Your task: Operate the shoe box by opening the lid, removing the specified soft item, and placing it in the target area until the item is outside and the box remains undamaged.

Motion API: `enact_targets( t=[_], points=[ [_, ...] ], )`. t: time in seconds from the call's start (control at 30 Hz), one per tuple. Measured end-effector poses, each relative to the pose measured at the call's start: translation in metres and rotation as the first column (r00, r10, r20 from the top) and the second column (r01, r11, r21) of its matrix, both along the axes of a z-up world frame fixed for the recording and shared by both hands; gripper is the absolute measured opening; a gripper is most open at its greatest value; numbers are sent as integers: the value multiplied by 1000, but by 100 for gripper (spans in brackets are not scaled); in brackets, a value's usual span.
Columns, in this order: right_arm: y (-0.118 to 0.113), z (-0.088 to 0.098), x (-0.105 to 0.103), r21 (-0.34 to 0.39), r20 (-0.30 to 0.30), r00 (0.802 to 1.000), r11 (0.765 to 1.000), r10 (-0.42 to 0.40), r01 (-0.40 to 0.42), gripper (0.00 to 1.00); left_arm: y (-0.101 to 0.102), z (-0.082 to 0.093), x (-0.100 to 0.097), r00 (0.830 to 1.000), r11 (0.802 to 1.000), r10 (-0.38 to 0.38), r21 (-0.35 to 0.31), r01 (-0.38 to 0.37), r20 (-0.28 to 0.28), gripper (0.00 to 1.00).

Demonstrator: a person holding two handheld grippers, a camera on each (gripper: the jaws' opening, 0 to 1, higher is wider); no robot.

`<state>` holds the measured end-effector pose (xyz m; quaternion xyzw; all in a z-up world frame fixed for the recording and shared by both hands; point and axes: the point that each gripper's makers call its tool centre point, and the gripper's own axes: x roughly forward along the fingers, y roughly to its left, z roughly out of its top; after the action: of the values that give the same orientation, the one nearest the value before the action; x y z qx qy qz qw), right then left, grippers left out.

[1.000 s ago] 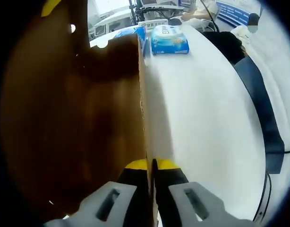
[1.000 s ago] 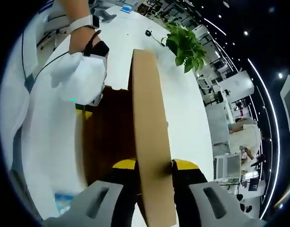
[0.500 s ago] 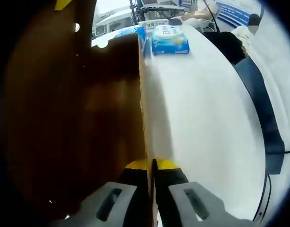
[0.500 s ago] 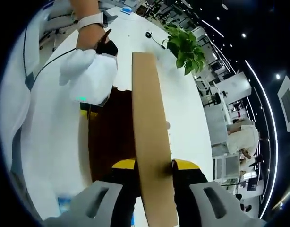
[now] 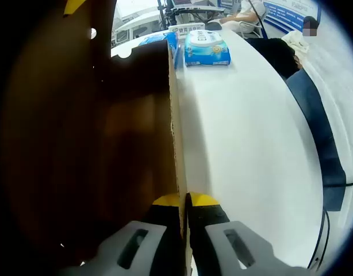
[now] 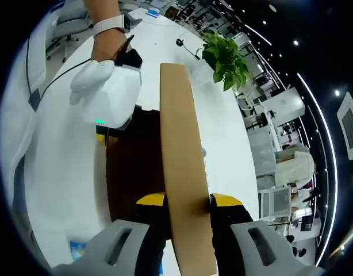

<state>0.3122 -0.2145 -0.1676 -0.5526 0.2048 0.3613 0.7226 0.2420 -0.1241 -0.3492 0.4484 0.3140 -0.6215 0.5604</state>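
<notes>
Left claw (image 5: 185, 201) clenched on box (image 5: 107, 144) wall edge; right claw (image 6: 187, 201) gripped the lid (image 6: 179, 144). Blue pack (image 5: 206, 47) lay far on white tabletop (image 5: 251, 144).

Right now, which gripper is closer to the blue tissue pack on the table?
Neither is near it. The left gripper pinches the brown box wall, with the blue tissue pack far ahead. The right gripper clamps the cardboard lid.
</notes>
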Motion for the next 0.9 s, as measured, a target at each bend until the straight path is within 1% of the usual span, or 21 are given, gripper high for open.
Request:
enact_targets(
  t=[0.4,0.6,0.9],
  points=[
    [0,-8,-10,-7,32,999,1000,-3,3,28,-1,1,1,1000,1000,5,2,-5,-4,1],
    [0,-10,-12,-6,28,1000,1000,-5,5,28,-1,1,2,1000,1000,2,3,-2,-7,1],
    [-1,-12,-14,-11,37,999,1000,-6,7,28,-2,2,3,1000,1000,-3,1,3,-10,1]
  ],
)
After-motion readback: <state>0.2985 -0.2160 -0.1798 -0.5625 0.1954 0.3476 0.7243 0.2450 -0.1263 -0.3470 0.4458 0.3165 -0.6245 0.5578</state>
